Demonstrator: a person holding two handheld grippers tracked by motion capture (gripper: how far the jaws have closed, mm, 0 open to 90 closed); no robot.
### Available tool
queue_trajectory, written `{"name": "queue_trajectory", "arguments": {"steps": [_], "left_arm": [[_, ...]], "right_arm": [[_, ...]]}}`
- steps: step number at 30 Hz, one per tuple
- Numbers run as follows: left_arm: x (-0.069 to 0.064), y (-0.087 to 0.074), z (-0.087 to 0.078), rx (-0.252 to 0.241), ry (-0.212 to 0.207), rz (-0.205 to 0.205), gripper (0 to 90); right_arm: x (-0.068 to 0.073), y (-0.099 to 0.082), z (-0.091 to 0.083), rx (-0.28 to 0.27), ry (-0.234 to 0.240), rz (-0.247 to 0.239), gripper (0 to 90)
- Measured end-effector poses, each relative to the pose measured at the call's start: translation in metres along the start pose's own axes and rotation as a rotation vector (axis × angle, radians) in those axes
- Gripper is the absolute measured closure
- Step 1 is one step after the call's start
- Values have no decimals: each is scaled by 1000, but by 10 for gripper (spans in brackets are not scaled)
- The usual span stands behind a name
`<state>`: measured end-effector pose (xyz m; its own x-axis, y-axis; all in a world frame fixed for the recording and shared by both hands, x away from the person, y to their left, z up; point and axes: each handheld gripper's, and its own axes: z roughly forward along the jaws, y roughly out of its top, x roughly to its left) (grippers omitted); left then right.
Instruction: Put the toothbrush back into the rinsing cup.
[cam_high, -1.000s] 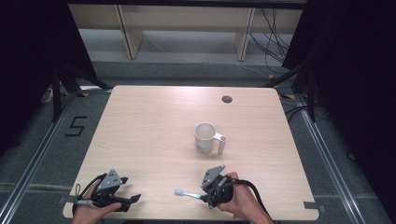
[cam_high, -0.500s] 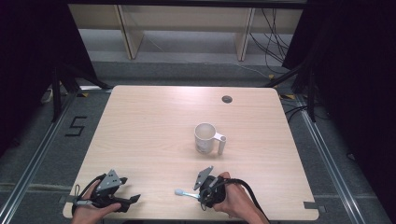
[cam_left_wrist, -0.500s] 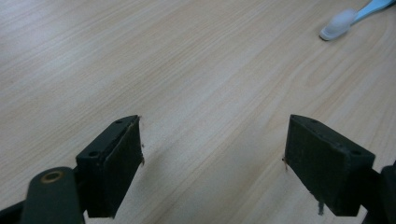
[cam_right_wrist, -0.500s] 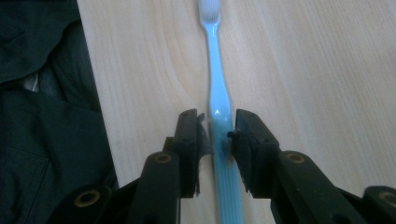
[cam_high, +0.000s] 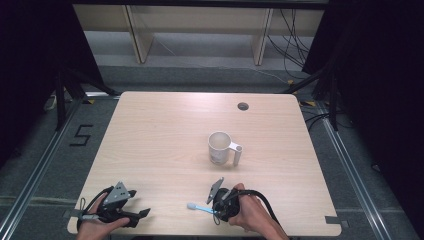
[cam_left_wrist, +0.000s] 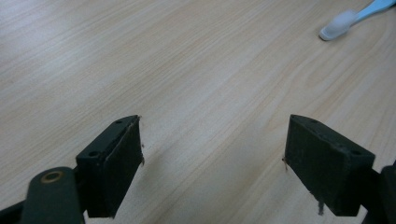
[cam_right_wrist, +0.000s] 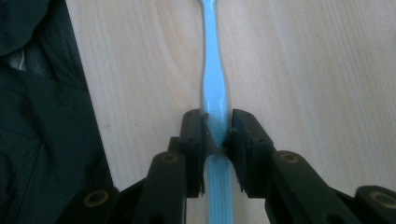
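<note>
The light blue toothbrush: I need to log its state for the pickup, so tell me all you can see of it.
The light blue plastic toothbrush lies flat on the pale wooden table, near its front edge. Its slim handle widens toward the grip; its white bristled head points toward the left gripper. The right gripper has just been closing, and its black pads now press the handle from both sides. Nothing else touches it.
</note>
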<state>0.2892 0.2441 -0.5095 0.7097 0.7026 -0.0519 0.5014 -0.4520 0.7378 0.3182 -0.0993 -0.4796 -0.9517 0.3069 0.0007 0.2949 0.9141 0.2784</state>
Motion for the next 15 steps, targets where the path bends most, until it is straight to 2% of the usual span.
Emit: {"name": "queue_trajectory", "arguments": {"steps": [1,2,3,4,5,7,8,11,13,14,15], "left_arm": [[-1,0,1,-5,0,-9,183],[-1,0,1,-5,0,-9,184],[0,0,1,0,-2,-6,183],[0,0,0,0,-1,-1,183],[0,0,0,0,-1,-1,183],[0,0,0,0,-1,0,184],[0,0,0,0,-1,0,183],[0,0,0,0,-2,0,183],[-1,0,0,-10,-3,-5,184],[-1,0,0,-9,-3,-5,183],[-1,0,0,-9,-3,-5,183]], "right_arm": [[0,1,0,10,5,-14,765],[-1,2,-1,58,-25,-27,767],[0,5,-1,81,-23,-25,772],[-2,6,1,79,-20,-60,777],[-2,6,1,79,-20,-60,777],[-1,11,1,126,-12,-42,779],[-3,13,2,129,-12,-74,780],[-1,15,2,153,-17,-61,781],[-3,19,3,176,-22,-99,786],[-1,20,3,184,-21,-67,786],[-1,20,3,184,-21,-67,786]]}}
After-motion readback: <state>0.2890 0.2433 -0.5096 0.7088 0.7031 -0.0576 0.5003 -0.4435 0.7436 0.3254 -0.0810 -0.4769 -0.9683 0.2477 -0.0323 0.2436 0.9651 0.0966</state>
